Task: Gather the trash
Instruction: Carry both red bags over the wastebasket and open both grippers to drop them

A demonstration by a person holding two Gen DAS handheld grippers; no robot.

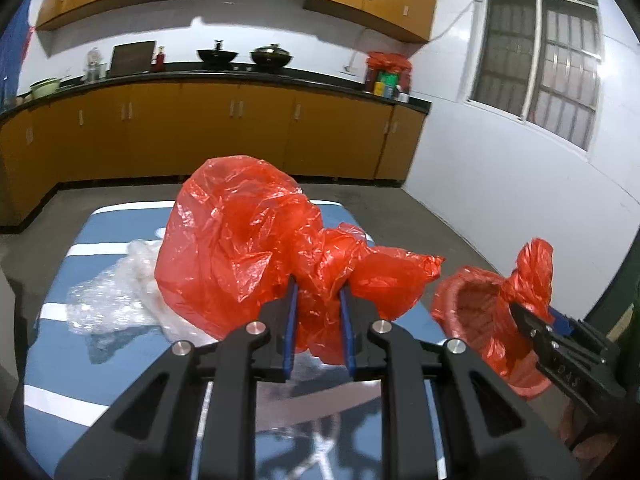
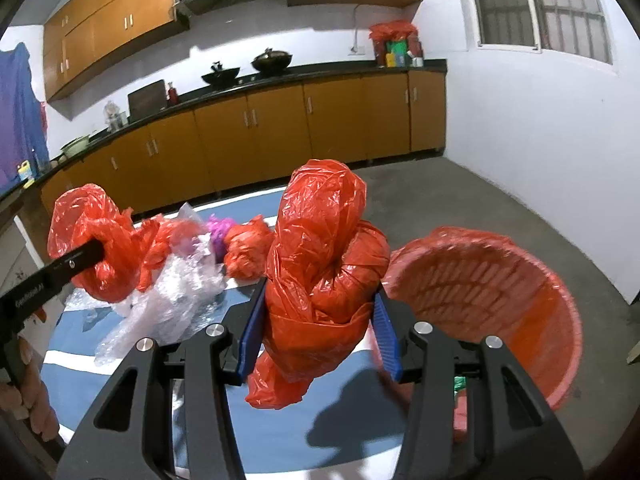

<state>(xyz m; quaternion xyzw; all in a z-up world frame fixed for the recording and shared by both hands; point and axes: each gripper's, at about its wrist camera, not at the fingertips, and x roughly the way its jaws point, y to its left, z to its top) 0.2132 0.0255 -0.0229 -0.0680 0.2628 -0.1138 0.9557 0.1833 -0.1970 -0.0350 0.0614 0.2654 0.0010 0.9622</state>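
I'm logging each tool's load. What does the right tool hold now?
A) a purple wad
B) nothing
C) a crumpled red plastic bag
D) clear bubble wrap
C: the right tool is shut on a crumpled red plastic bag, beside the red basket.

Thin red plastic bag point(image 1: 240, 240) – glossy, crinkled. Clear bubble wrap point(image 1: 116, 300) – shiny. Red woven-textured plastic basket point(image 2: 500, 280). Blue-and-white tabletop point(image 1: 60, 380) glossy.

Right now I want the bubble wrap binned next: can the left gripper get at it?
Probably not yet: the left gripper is shut on a red bag, which covers part of the bubble wrap.
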